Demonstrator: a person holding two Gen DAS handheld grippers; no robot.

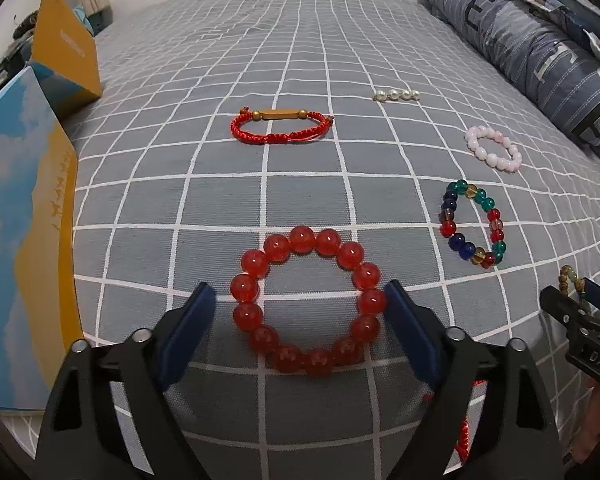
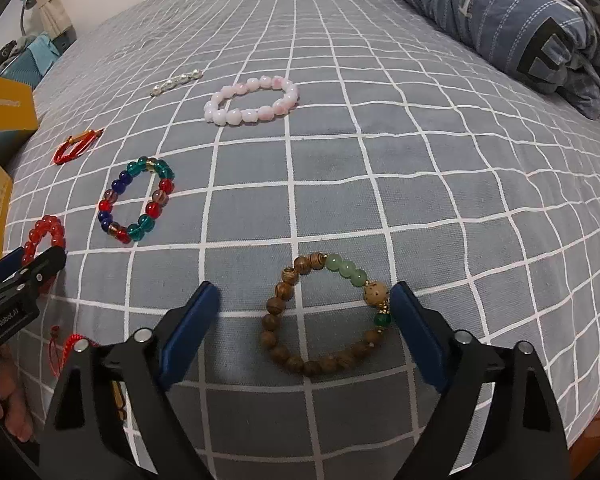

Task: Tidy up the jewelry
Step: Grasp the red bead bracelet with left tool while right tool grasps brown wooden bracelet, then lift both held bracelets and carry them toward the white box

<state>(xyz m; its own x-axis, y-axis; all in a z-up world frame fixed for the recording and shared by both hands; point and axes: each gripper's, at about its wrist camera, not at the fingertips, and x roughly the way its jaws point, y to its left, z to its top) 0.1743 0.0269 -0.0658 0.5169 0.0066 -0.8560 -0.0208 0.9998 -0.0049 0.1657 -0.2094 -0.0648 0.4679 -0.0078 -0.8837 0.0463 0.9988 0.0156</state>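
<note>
Here the left hand-held gripper (image 1: 300,304) stands wide apart around the red bracelet (image 1: 308,304), which lies flat on the bed (image 1: 300,60); its right pad looks to touch the beads, while a small gap shows at the left pad, so nothing is clamped. The right hand-held gripper (image 2: 306,304) is likewise spread, straddling the wooden bracelet (image 2: 324,316); the right pad sits at the green bead, the left pad well clear, and the bracelet rests loose on the checked cover. Beyond the left one lie a red cord bracelet (image 1: 282,126), a pearl piece (image 1: 396,95), a pink bracelet (image 1: 494,148) and a multicolour bracelet (image 1: 473,224) to the right. A yellow and blue box (image 1: 32,200) stands at the left edge, with a rolled quilt (image 1: 540,52) far right.
</note>
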